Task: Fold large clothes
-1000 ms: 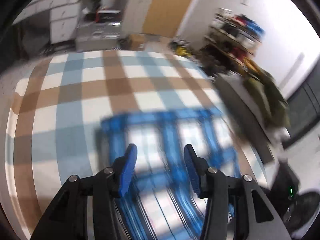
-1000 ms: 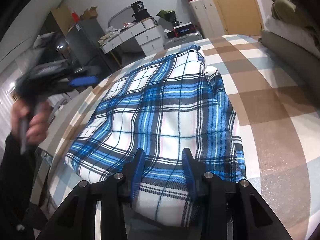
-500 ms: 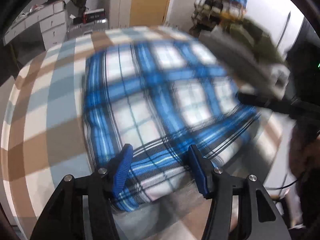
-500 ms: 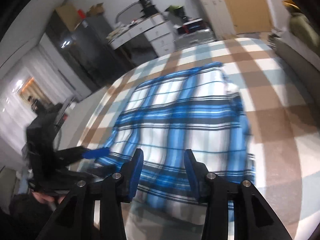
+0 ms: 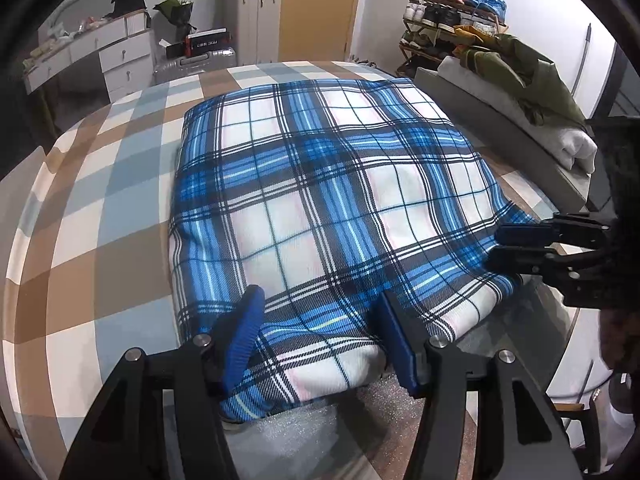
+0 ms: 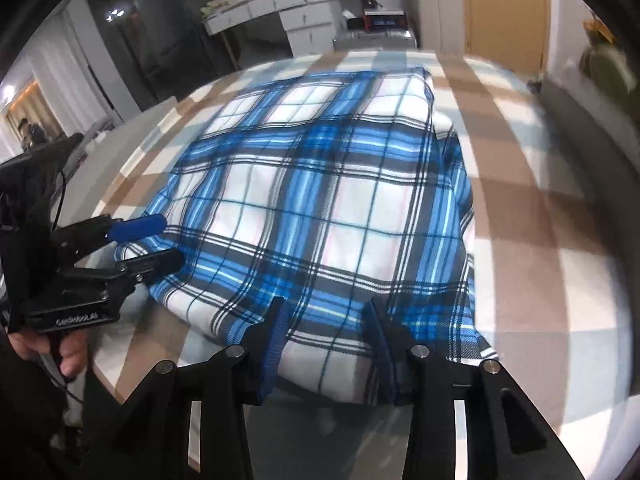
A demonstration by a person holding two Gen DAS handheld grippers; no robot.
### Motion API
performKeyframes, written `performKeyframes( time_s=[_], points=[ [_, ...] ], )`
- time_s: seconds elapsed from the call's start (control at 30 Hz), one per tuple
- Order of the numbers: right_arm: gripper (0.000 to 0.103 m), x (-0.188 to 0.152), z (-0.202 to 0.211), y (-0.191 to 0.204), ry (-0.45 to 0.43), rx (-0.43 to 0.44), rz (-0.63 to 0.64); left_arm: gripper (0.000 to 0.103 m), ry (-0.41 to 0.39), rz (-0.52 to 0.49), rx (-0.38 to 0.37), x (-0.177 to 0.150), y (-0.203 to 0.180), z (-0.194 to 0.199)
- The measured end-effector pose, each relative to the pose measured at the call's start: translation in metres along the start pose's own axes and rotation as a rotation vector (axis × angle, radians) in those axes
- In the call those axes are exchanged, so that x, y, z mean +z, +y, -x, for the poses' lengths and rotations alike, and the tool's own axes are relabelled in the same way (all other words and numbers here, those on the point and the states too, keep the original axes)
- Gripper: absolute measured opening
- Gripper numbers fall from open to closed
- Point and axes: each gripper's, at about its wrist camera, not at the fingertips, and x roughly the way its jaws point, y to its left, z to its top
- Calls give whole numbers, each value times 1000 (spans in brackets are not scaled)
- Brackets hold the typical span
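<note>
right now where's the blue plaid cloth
The blue plaid cloth lies folded on the checked bed cover, its near edge between the left gripper fingers in the left wrist view and at the right gripper in the right wrist view.

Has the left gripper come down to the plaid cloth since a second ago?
Yes. The left gripper has dropped from above the checked bedspread to the near edge of the plaid cloth, which now lies between its fingers.

A white drawer unit (image 5: 120, 56), a silver suitcase (image 5: 192, 66) and a loaded shoe rack (image 5: 448, 12) stand beyond the checked bed cover (image 5: 100, 200).
</note>
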Motion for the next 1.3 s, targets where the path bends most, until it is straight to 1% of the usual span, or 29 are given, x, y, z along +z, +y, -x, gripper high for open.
performKeyframes(
  time_s=[0.03, 0.13, 0.23, 0.27, 0.3, 0.33, 0.4, 0.43, 0.53, 0.57, 0.6, 0.63, 0.67, 0.7, 0.73, 0.77, 0.83, 0.87, 0.9, 0.93, 0.97, 1.0, 1.03, 1.07, 1.1, 1.13, 1.23, 1.27, 1.3],
  points=[
    [41, 2, 3, 3, 11, -5, 9, 52, -4, 0, 0, -4, -7, 6],
    [41, 18, 22, 9, -52, 17, 19, 52, -9, -2, 4, -5, -9, 6],
    [41, 55, 34, 14, -120, -34, 43, 52, -16, -4, 10, -6, -11, 7],
    [46, 71, 36, 16, -150, -44, 52, 52, -19, -1, 8, -7, -11, 8],
    [56, 89, 35, 17, -178, -49, 59, 52, -21, 3, 6, -7, -11, 8],
    [60, 99, 34, 17, -185, -60, 57, 52, -21, 8, 1, -7, -10, 8],
    [61, 128, 16, 15, -159, -107, 56, 52, -21, 10, -1, -6, -11, 8],
    [61, 136, 10, 13, -146, -120, 67, 52, -23, 8, 1, -7, -11, 8],
    [61, 157, -25, 5, -75, -194, 106, 52, -34, 4, 8, -8, -13, 9],
    [61, 160, -44, -1, -28, -216, 101, 52, -36, 5, 9, -8, -13, 9],
    [61, 159, -69, -9, 63, -221, 96, 52, -38, 5, 10, -9, -13, 9],
    [61, 154, -82, -16, 112, -206, 88, 52, -38, 5, 11, -9, -14, 9],
    [63, 152, -86, -22, 106, -177, 60, 52, -39, 5, 11, -8, -13, 9],
    [64, 156, -83, -24, 107, -168, 24, 52, -41, 5, 12, -9, -14, 9],
    [65, 158, -80, -23, 132, -177, 5, 52, -43, 4, 14, -9, -14, 10],
    [63, 165, -73, -19, 134, -179, -16, 52, -44, 2, 16, -9, -15, 10],
    [62, 180, -54, -2, 49, -89, -7, 53, -44, 4, 16, -9, -16, 10],
    [62, 185, -49, 8, 22, -65, 20, 53, -44, 4, 16, -9, -16, 11],
    [65, 189, -51, 17, 14, -56, 49, 53, -45, 3, 17, -9, -16, 11],
    [65, 192, -59, 27, 21, -60, 86, 53, -45, 3, 18, -9, -17, 11],
    [65, 192, -74, 34, 52, -76, 111, 53, -46, 2, 18, -9, -17, 11],
    [67, 188, -94, 38, 110, -98, 126, 54, -46, -1, 21, -10, -18, 11],
    [70, 185, -110, 40, 145, -109, 136, 54, -45, -6, 25, -9, -19, 11],
    [75, 180, -119, 43, 123, -129, 164, 54, -45, -6, 26, -9, -19, 11],
    [78, 178, -118, 49, 88, -153, 202, 54, -45, -4, 25, -9, -19, 11],
    [78, 178, -118, 51, 94, -159, 213, 54, -46, -6, 26, -10, -20, 11],
    [76, 180, -100, 39, 131, -89, 158, 54, -46, -5, 28, -10, -22, 11],
    [76, 177, -86, 30, 115, -59, 121, 54, -47, -5, 28, -10, -22, 11],
    [76, 171, -69, 22, 91, -49, 93, 54, -47, -5, 28, -10, -21, 11]
  ],
)
